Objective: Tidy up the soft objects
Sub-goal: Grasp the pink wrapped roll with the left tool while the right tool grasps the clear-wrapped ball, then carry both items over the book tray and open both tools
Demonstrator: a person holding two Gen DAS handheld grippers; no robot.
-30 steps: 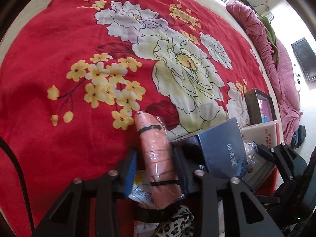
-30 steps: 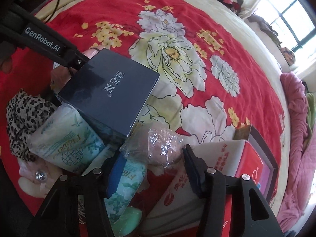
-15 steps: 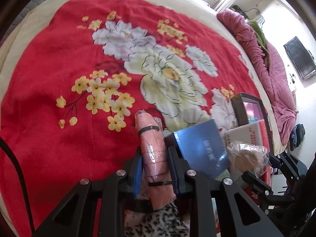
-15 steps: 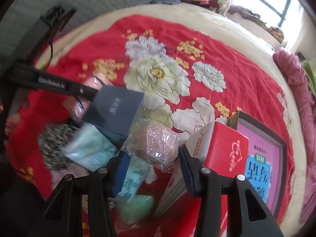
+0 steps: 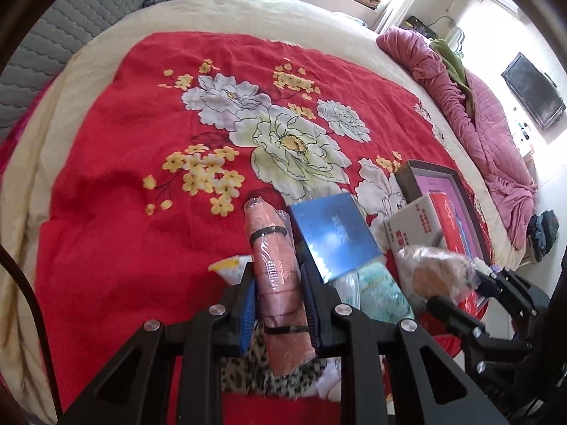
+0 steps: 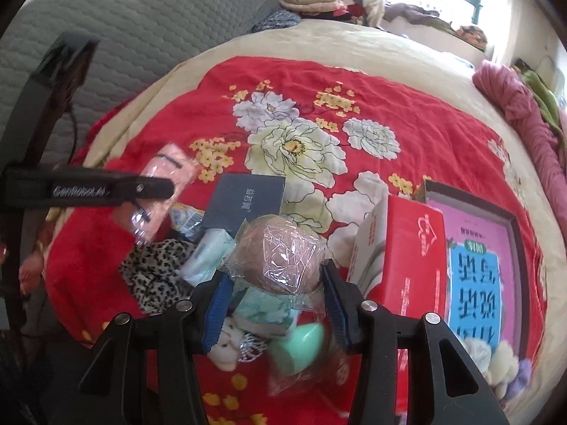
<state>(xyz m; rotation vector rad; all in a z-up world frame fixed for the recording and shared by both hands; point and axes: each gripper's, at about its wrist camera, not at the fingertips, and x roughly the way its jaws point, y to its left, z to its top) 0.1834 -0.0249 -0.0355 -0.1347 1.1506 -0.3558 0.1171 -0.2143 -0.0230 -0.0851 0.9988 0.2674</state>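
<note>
Up off the pile, the left gripper [image 5: 280, 301] clamps a pink roll [image 5: 274, 269] wrapped in clear film with two black bands, its jaws having narrowed onto it; the roll runs lengthwise between the blue pads and points toward 12 o'clock over the red blanket [image 5: 117, 163]. At 3 o'clock from it, the right gripper [image 6: 276, 297] holds a tan ball [image 6: 280, 255] in crinkled plastic, pads pressed to both its sides at a middling width. Below the roll lie a leopard cloth [image 5: 280, 379] and, just to its right, a blue box [image 5: 333, 233] resting on pale green tissue packs [image 5: 379, 290]. In the right view a red carton [image 6: 411, 244] stands at 3 o'clock of the ball, touching an open tray [image 6: 514, 219] with a pink printed sheet, and a green sponge [image 6: 301, 347] sits under the jaws at 6 o'clock.
</note>
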